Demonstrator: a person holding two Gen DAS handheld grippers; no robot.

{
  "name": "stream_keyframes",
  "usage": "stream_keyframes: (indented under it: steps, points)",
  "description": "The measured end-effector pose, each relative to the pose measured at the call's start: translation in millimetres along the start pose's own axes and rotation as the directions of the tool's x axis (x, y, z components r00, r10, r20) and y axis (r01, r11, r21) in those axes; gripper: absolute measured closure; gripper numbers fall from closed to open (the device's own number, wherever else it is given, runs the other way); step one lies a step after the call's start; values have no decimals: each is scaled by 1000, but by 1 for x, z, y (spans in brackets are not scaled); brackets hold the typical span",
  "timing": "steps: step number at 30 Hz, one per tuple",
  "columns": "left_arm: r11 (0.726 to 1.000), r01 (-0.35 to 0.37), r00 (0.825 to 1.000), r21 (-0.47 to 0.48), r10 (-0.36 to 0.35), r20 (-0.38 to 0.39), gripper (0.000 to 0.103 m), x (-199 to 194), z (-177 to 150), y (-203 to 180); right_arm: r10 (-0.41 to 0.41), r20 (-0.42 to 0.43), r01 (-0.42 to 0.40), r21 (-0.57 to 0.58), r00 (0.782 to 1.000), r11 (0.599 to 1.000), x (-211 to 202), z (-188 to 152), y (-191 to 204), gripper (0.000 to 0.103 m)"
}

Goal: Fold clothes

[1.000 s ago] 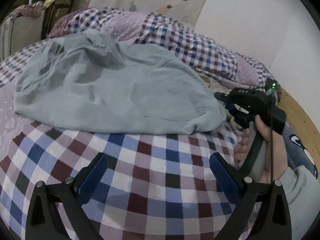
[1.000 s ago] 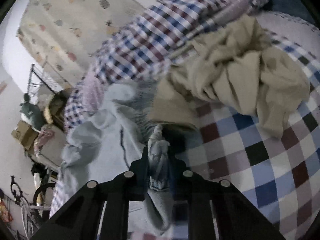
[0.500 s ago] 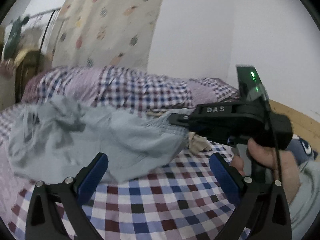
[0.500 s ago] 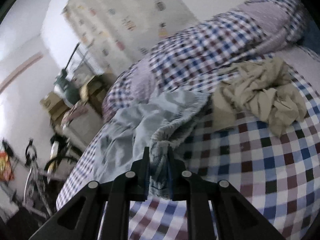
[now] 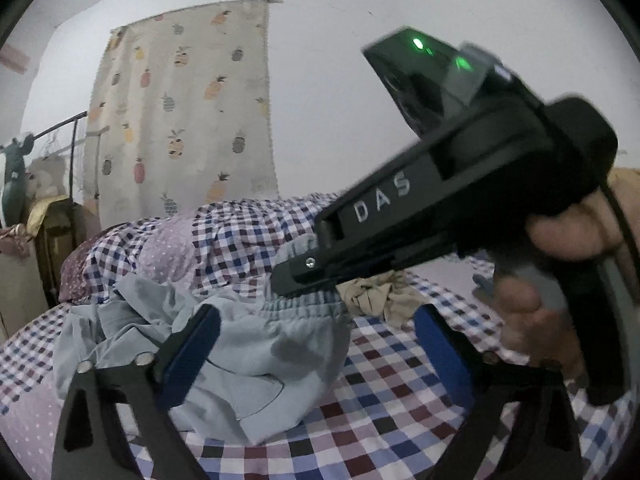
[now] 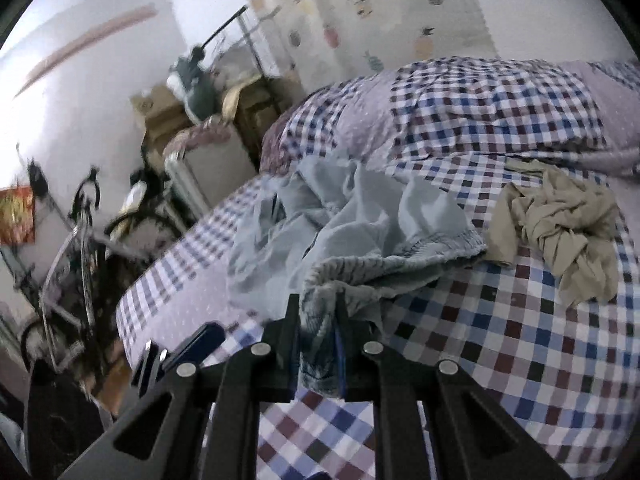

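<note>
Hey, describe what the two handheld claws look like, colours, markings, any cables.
Both are black. The left claw has triangular cut-out fingers with silver screws and blue pads. The right claw has matching black fingers with silver screws; its body carries white letters "DAS", green lights and a black cable.

A pale grey-blue garment point(image 6: 360, 216) is seen bunched on the checked bedspread, with its ribbed, elasticated edge point(image 6: 420, 248) drawn up off the bed and stretched in a taut ridge. One end of that edge is pinched and lifted, so the fabric below hangs in loose folds; a seam line and what looks like a pocket outline are shown on the flatter lower panel point(image 5: 256, 364). The rest of the cloth is left crumpled toward the far side of the bed. Just beside it, at the stretched edge, a beige garment point(image 6: 560, 224) is lying in a wrinkled, unfolded heap. Whether the two garments touch cannot be told.
</note>
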State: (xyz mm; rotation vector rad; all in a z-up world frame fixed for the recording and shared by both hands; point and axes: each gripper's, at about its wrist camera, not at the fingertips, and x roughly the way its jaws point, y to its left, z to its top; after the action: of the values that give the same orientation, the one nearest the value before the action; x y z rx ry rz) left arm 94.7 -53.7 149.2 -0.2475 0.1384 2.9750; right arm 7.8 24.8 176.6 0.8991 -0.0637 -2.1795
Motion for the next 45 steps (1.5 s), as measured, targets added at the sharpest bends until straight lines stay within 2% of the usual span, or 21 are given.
stream_keyframes:
  steps: [3,8,14,15,17,18,23,28,31,32,33,36,39,45]
  points:
    - [998,1,999,55,1,-32,24,6,-5,-7,18,-51,-19,-24,999,1000,2,-3,2,90]
    - [991,-58,995,118,67,-69,25,19,-16,-19,16,-62,-18,-23,998,1000,-2,-6,1,90]
    - [985,-95,991,142,107,-81,25,21,-23,-30,33,-66,-34,-4,997,999,0,-11,5,90]
    - [984,-103,990,143,115,-81,29,22,-24,-31,41,-69,-42,-2,997,999,1,-11,5,89]
    - [982,-128,987,141,140,-84,47,23,-24,-29,45,-69,-45,-4,997,999,0,-11,6,89]
    - [980,-140,984,138,153,-87,60,24,-24,-28,45,-69,-46,-8,997,999,0,-11,5,89]
    - [976,-152,979,154,170,-110,63,27,-29,-28,60,-73,-60,7,995,998,2,-15,-1,89]
    - [986,-142,977,89,154,-148,69,28,-32,-13,72,-74,-71,12,995,997,8,-17,-5,81]
    - [986,-162,970,37,166,-178,71,28,-35,4,80,-61,-79,11,995,997,8,-16,-10,68]
    - [985,-169,967,15,169,-188,71,29,-36,11,73,-47,-72,21,996,997,6,-15,-15,57]
    - [984,-177,965,-9,171,-198,72,29,-37,18,67,-33,-66,30,997,997,4,-13,-21,51]
    - [980,-190,960,-63,172,-219,73,27,-41,35,30,6,-31,75,1000,997,2,-9,-43,48]
    - [976,-188,959,-110,158,-236,73,26,-43,47,-49,19,46,164,999,985,15,-8,-81,47]
    - [964,-211,950,-162,163,-265,73,25,-49,70,-113,15,100,368,993,924,64,-14,-153,45]
